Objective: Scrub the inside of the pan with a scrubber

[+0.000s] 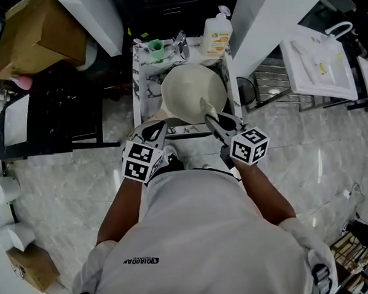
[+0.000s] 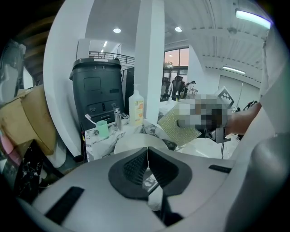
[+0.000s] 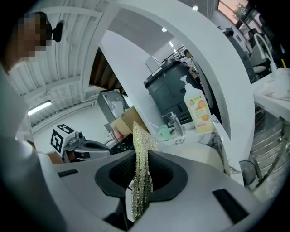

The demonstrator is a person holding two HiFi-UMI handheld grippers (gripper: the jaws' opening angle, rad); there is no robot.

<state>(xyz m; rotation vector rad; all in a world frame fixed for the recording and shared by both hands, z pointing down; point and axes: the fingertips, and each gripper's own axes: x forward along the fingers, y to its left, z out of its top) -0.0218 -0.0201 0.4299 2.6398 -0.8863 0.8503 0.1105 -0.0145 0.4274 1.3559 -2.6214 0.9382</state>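
Right gripper (image 3: 141, 181) clamped on scrubber (image 3: 139, 140), sheet upright; pan (image 1: 190, 91) just ahead-below, right nearer. Left gripper (image 2: 147, 167) jaws together, empty.

The pan (image 1: 190, 91) sits in the sink (image 1: 141, 90) before me, with cup (image 1: 156, 47), tap (image 1: 181, 45) and soap bottle (image 1: 217, 36) ranged left to right behind it.
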